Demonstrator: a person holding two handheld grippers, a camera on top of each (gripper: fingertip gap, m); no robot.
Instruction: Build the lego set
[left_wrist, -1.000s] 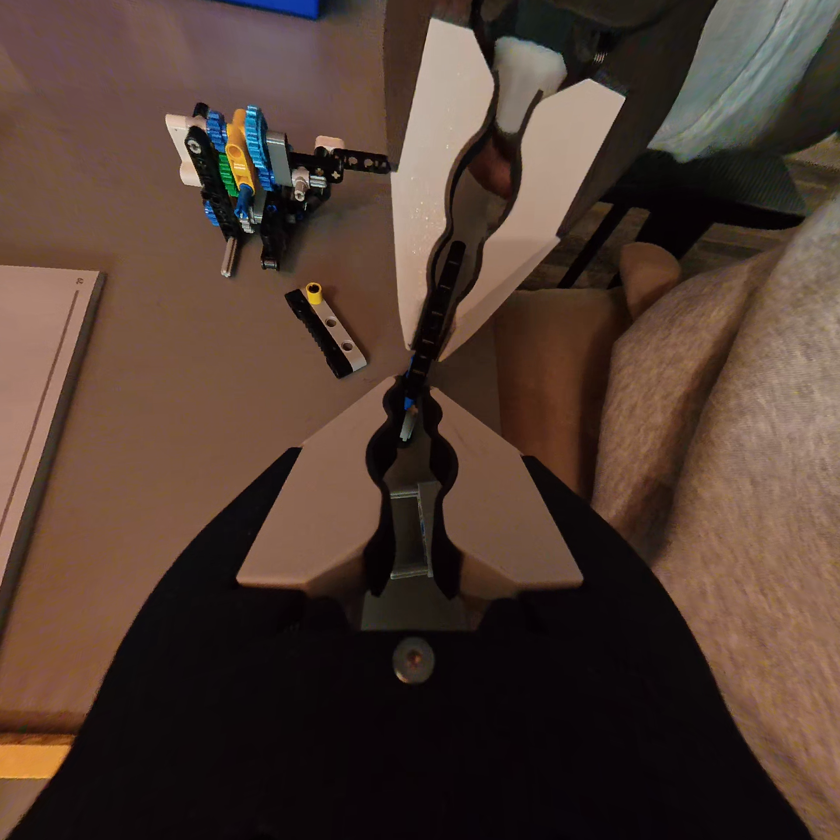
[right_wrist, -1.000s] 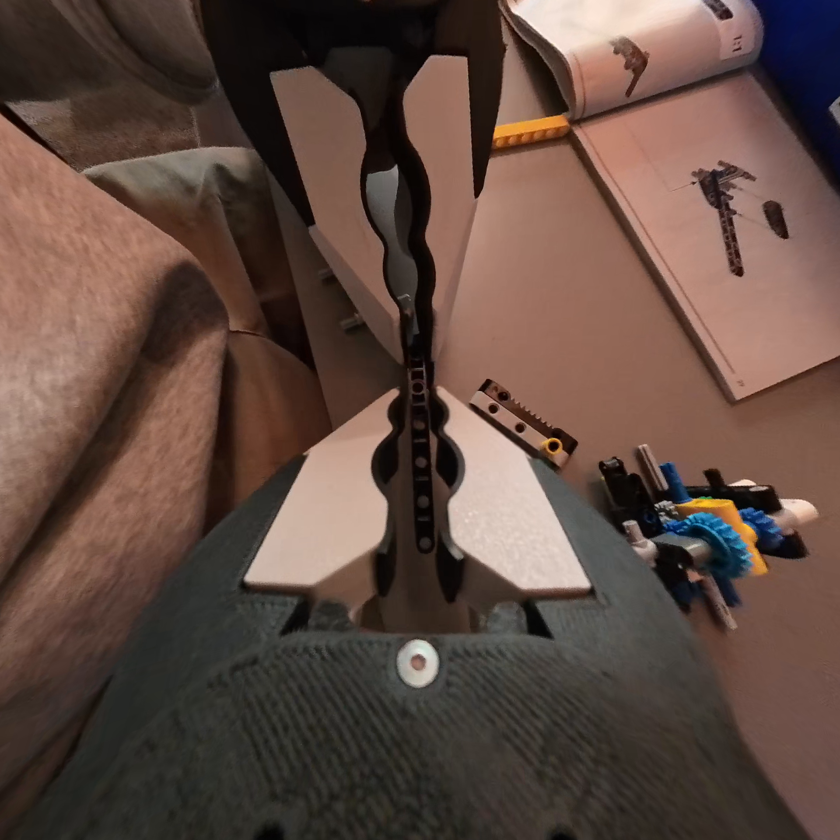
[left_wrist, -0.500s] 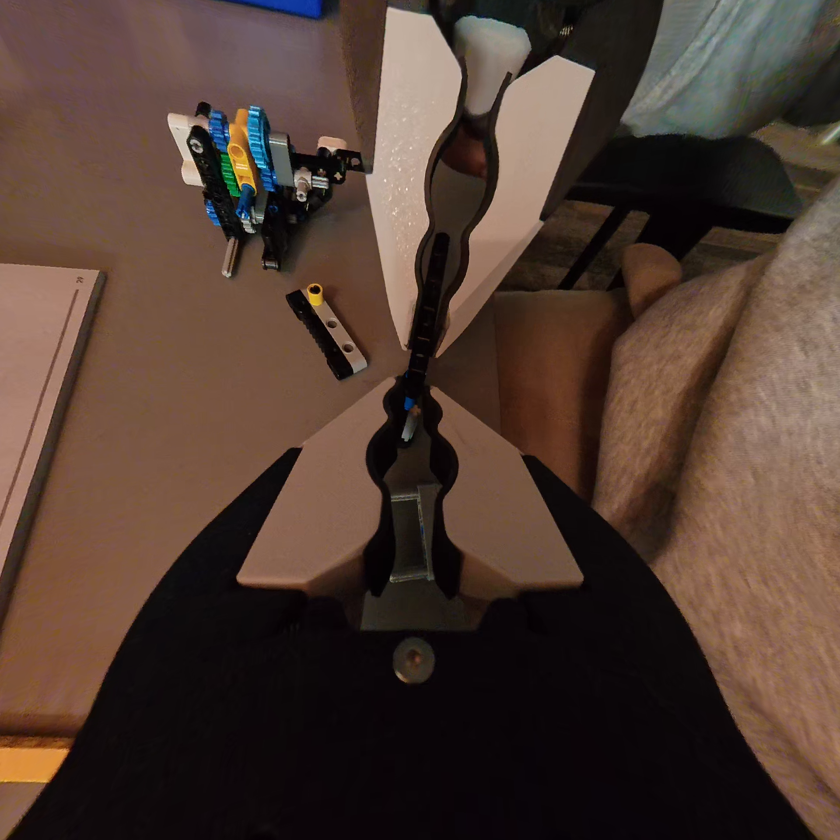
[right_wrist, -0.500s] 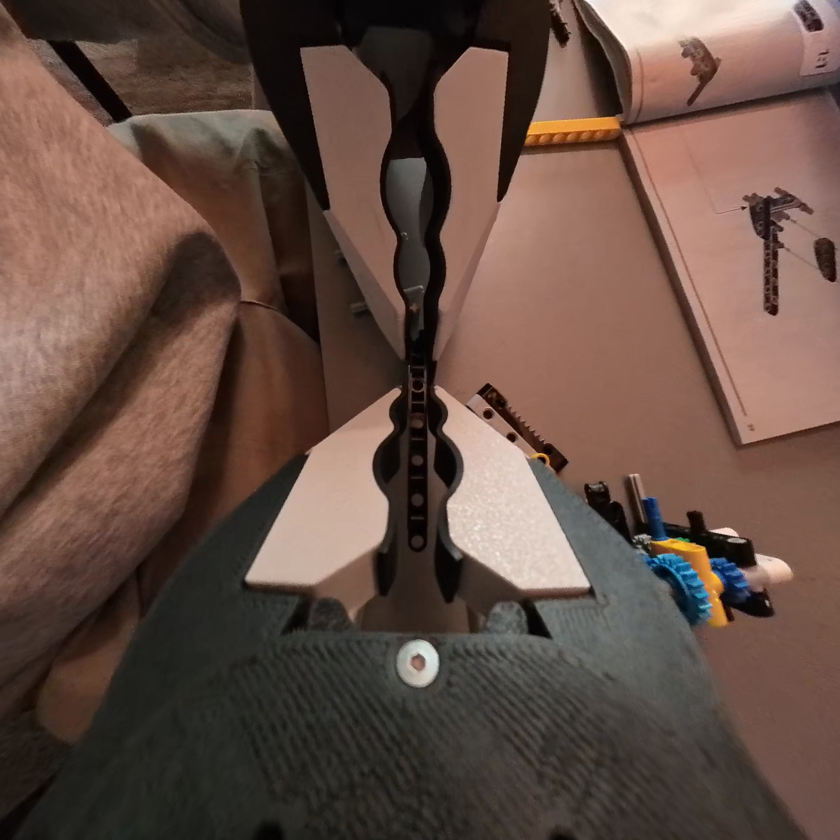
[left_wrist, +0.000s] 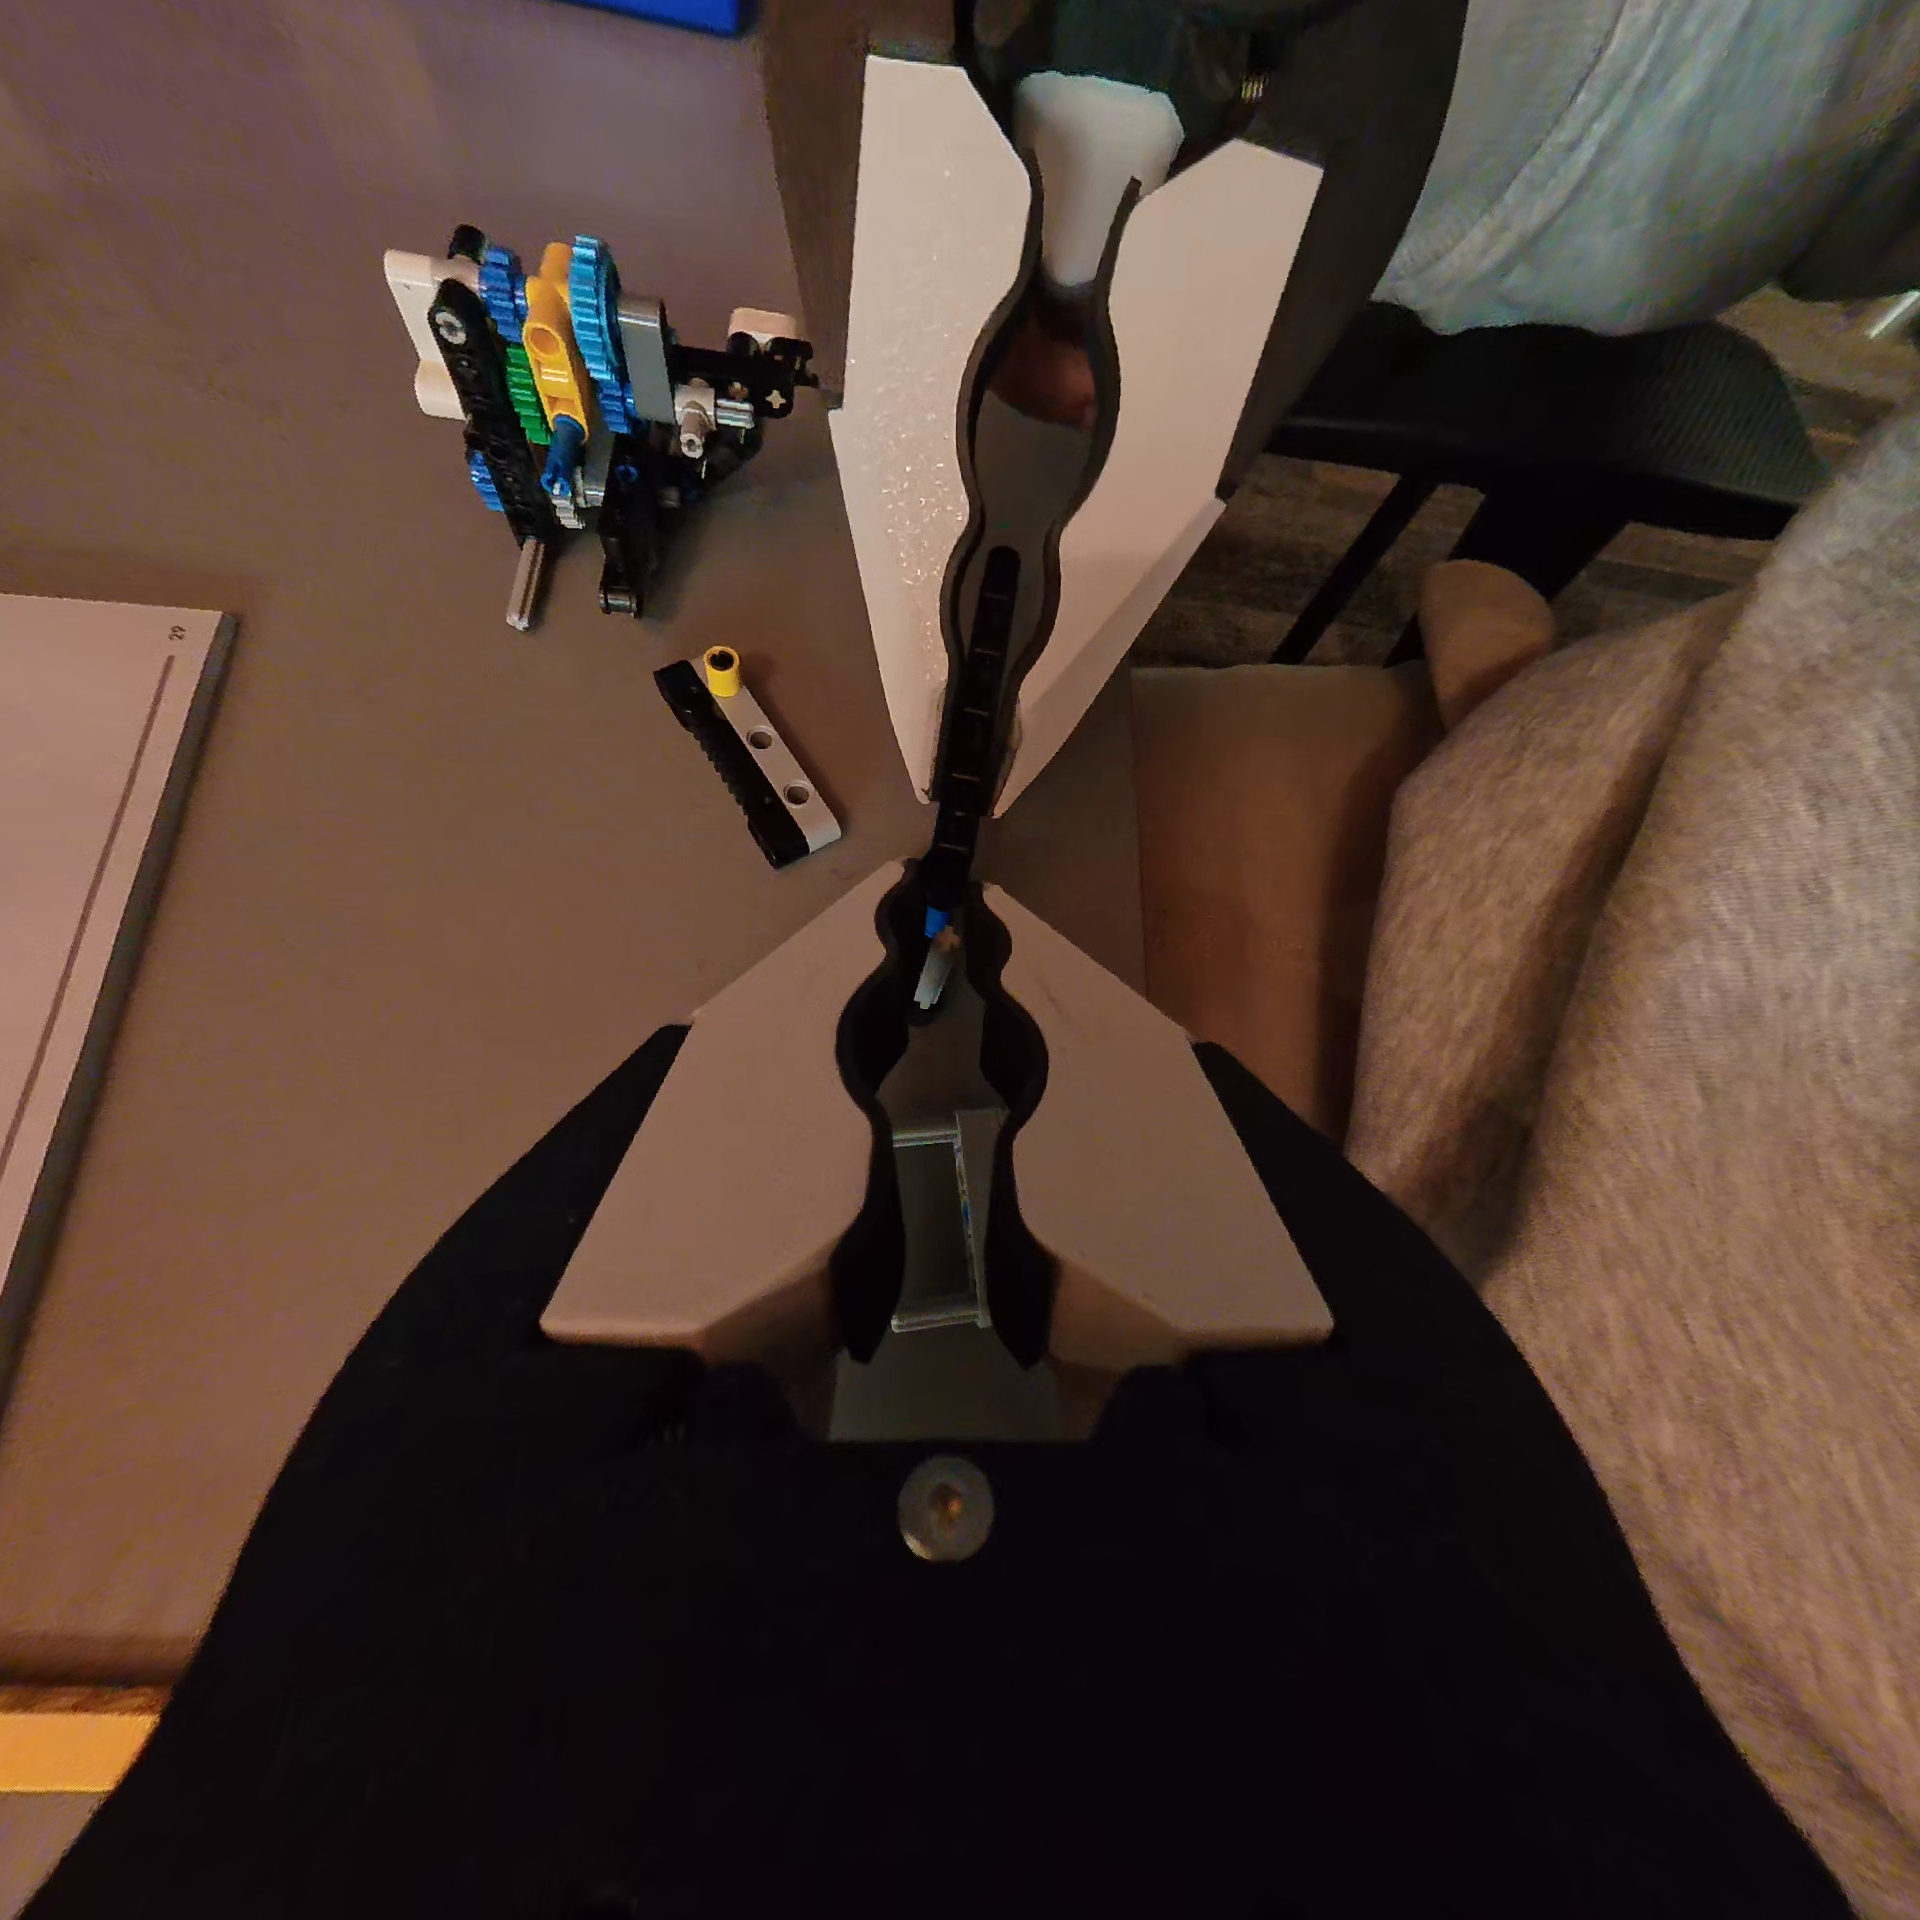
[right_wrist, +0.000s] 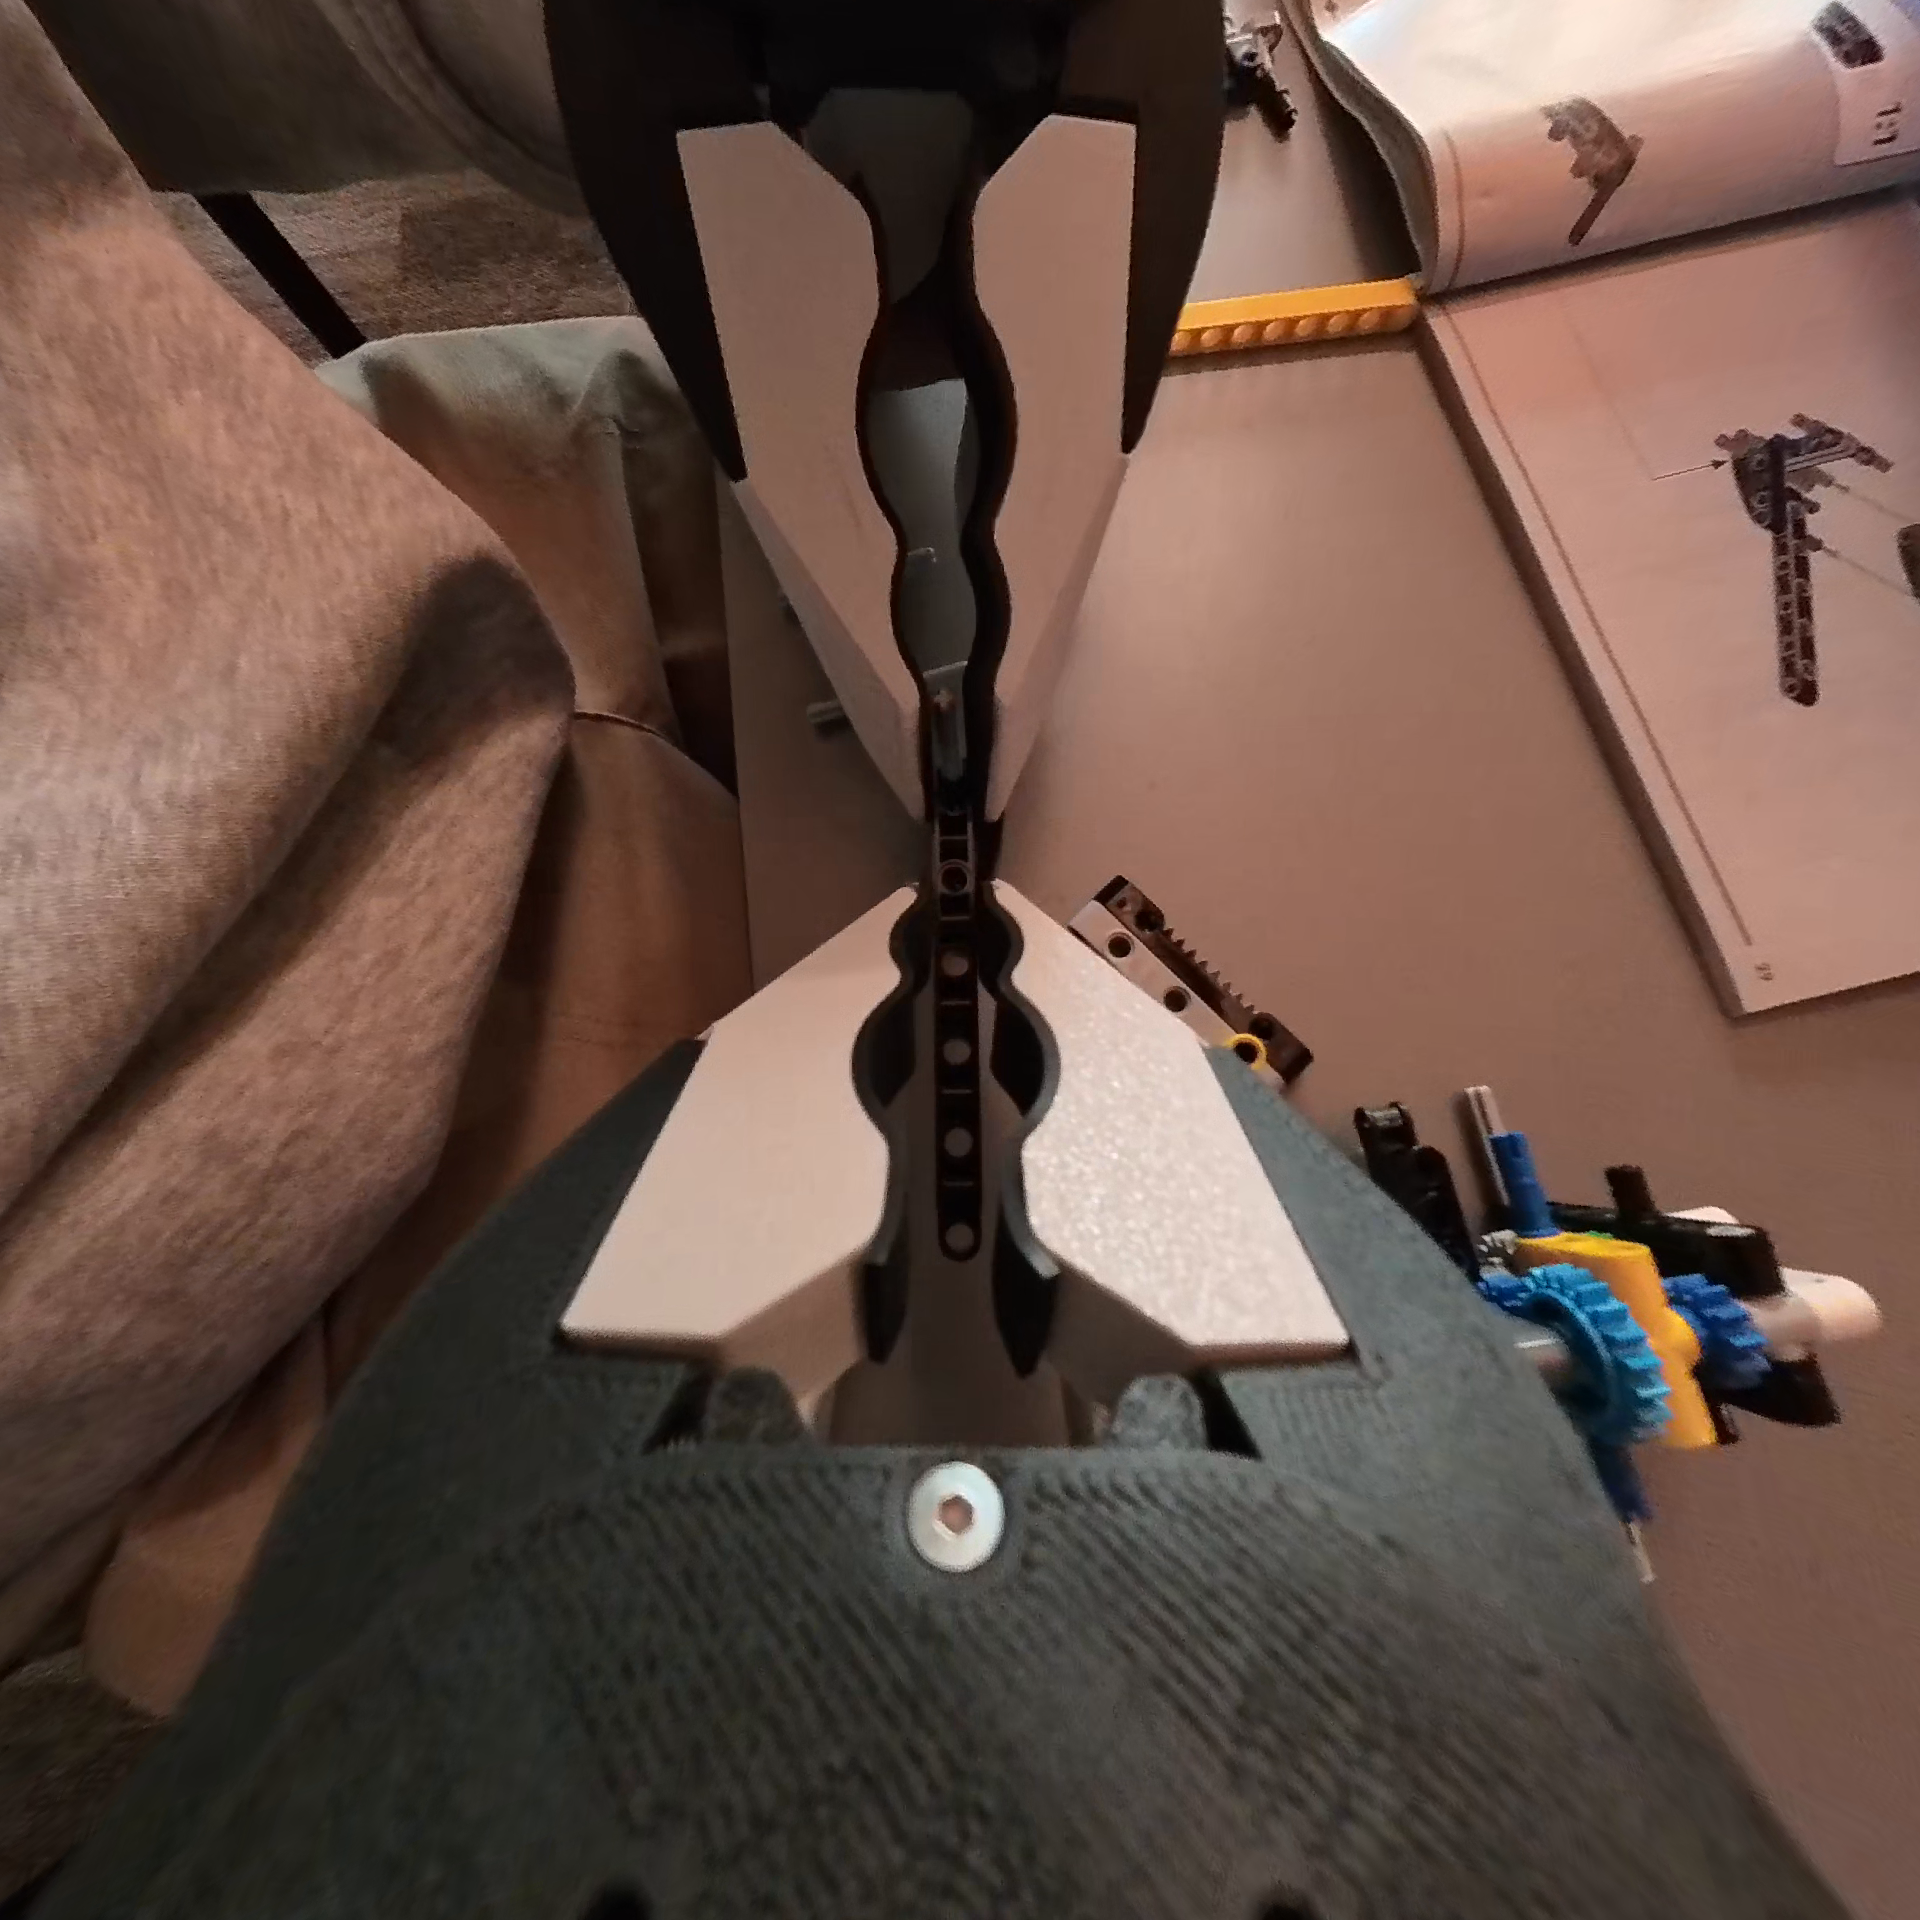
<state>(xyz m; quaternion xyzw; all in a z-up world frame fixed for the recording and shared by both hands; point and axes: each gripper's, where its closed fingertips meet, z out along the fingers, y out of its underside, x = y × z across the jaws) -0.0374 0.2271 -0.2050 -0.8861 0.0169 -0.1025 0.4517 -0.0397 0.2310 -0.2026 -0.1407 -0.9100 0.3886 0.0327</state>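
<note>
My right gripper is shut on a long black beam with holes, which sticks out past its tips. My left gripper is shut on a small blue and light grey pin. The two grippers meet tip to tip above the table edge, with the pin's end against the beam's end. In the right wrist view the left gripper comes in from the top with the pin between its fingers. The part-built model with blue gears and a yellow piece stands on the table, and it also shows in the right wrist view.
A black toothed rack joined to a grey beam with a yellow pin lies near the grippers. An open instruction booklet and a long yellow beam lie farther off. A person's beige clothing fills the side beyond the table edge. The tips of both grippers are at nearly the same place.
The right gripper has swung a little while staying tip to tip with the left one. Both holds are unchanged. The model and loose pieces on the table have not moved.
</note>
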